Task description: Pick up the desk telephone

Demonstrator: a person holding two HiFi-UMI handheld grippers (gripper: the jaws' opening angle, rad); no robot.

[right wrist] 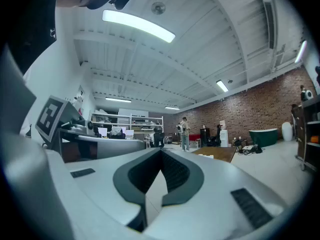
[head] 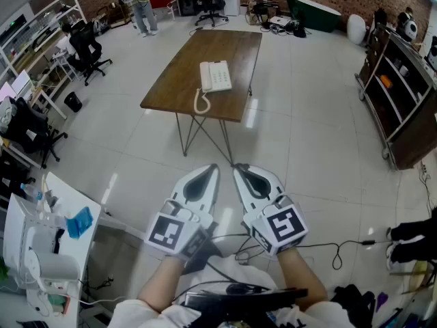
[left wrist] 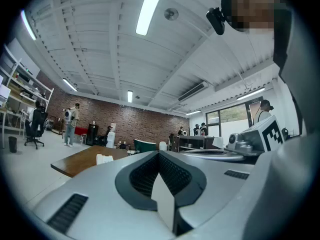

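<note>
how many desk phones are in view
1: a white desk telephone on the wooden table, towards its near end. None shows elsewhere, though the cluttered shelves could hide more.

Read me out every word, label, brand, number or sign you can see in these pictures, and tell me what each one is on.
No text can be read in any view.
desk telephone on the wooden table: keys and any label too small to read.
left gripper and right gripper: the cubes carry black-and-white square marker patterns, not letters or numbers.
Shelves and monitors round the room: too small and blurred to read.
</note>
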